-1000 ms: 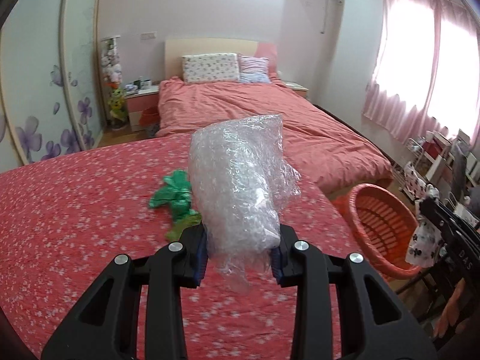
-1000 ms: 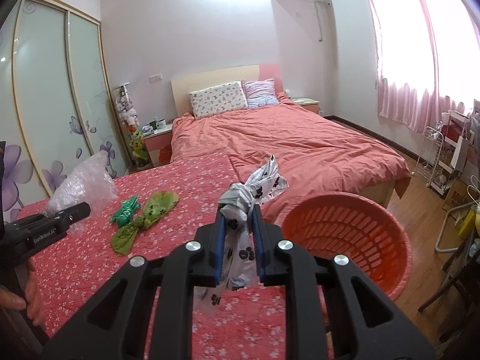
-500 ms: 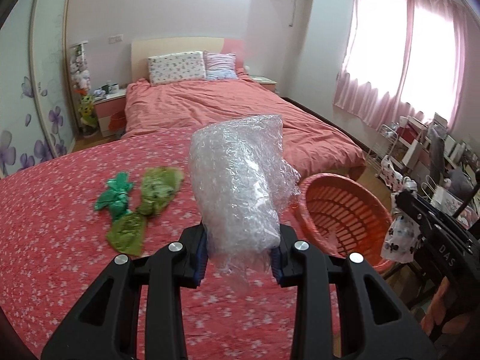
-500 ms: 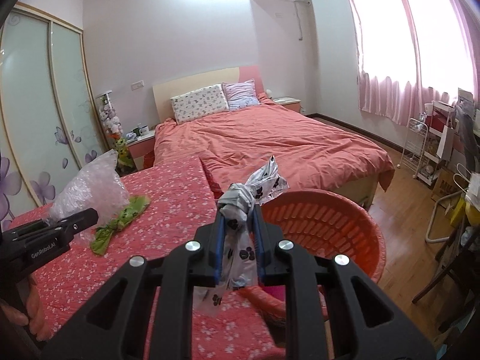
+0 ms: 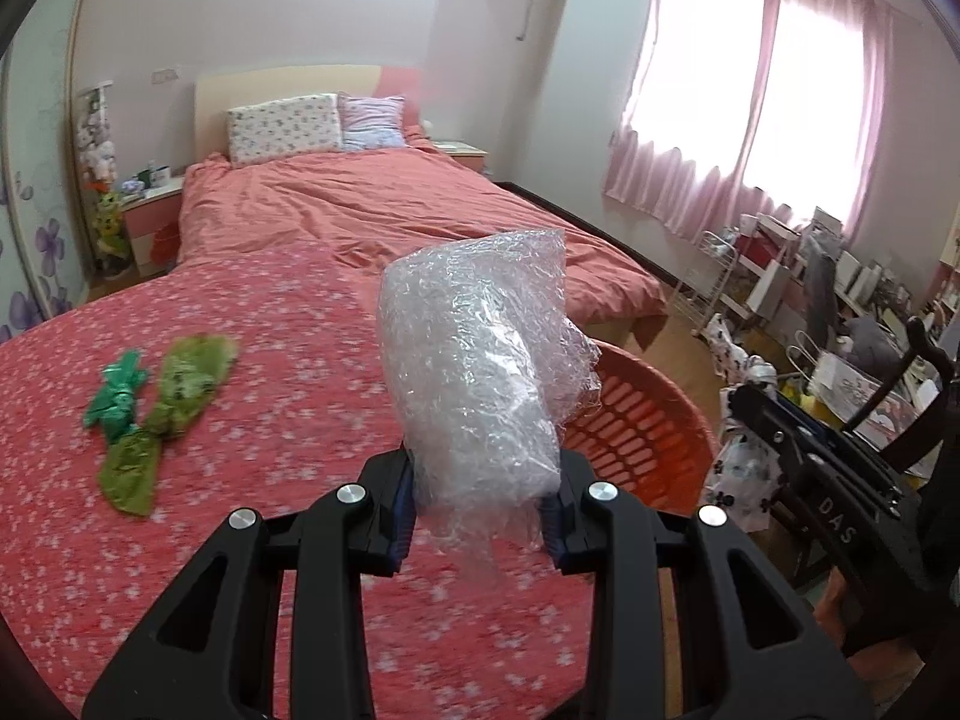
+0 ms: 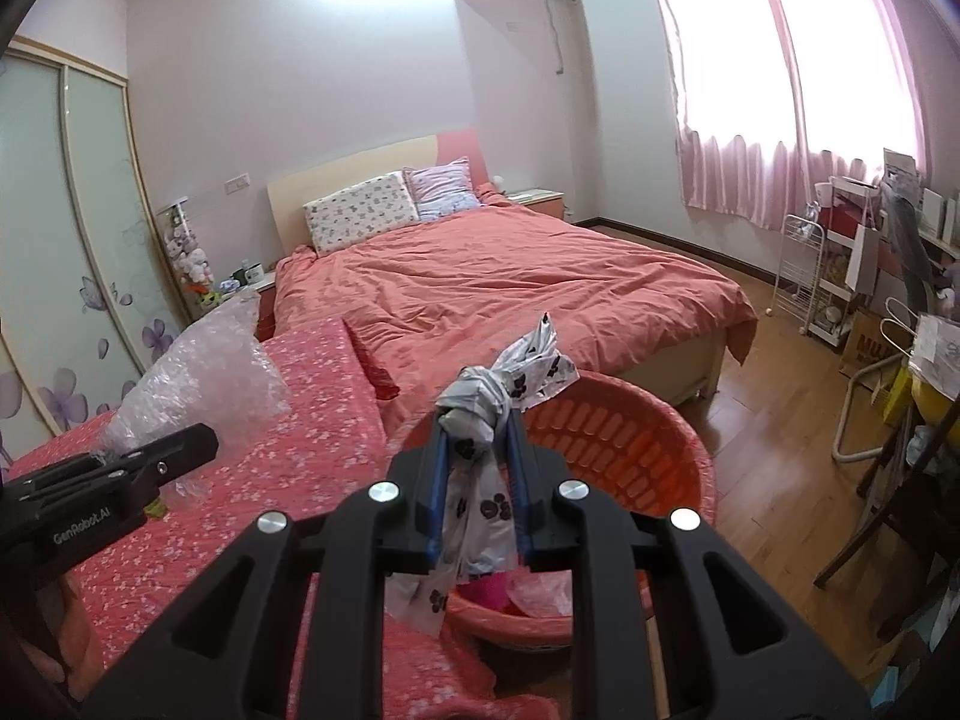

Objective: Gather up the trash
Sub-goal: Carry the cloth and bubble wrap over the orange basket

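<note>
The orange laundry basket (image 6: 630, 438) stands on the floor, hard against the edge of the table (image 5: 270, 420) with the red floral cloth, and its mouth gapes open from above. Over its near rim hangs the knotted paw-print bag (image 6: 480, 462), pinched in the right gripper (image 6: 477, 492). Toward the table from the basket, the left gripper (image 5: 480, 516) carries a bulky wad of bubble wrap (image 5: 480, 372). Farther from the basket across the cloth lie two green wrappers (image 5: 150, 402). Beyond the basket the bed (image 6: 510, 282) blocks passage; wooden floor (image 6: 780, 372) lies open beside it.
</note>
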`<action>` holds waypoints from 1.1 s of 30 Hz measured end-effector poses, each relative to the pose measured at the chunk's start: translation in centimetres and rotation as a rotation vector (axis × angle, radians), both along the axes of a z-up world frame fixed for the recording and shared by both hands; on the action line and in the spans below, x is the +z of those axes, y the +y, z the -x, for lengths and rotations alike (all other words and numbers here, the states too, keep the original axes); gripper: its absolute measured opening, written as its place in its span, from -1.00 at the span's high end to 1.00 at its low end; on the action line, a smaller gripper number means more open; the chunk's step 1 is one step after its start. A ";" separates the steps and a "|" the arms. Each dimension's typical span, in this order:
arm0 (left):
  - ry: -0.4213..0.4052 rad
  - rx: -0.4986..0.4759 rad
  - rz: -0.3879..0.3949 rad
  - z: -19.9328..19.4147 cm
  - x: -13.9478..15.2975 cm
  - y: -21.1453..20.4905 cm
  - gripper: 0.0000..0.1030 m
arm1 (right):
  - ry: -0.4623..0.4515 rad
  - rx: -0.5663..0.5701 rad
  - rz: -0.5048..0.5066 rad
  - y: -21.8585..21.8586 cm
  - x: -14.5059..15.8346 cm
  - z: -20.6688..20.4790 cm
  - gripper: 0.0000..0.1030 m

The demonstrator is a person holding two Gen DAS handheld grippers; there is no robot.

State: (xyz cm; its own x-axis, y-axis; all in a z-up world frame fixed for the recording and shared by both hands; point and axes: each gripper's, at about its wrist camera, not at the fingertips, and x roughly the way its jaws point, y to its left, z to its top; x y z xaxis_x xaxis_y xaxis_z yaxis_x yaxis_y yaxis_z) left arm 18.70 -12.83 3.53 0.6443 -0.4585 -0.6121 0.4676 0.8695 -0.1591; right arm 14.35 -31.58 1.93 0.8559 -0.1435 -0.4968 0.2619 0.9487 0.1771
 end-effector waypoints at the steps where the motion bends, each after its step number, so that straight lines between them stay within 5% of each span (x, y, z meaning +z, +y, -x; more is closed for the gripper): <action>1: 0.003 -0.006 0.003 0.0 -0.1 -0.3 0.34 | 0.000 -0.005 -0.002 -0.3 -0.1 0.1 0.62; 33: 0.097 -0.150 0.033 -2.5 -3.5 -8.0 0.33 | 0.020 -0.085 -0.092 -6.8 -4.0 -2.4 0.56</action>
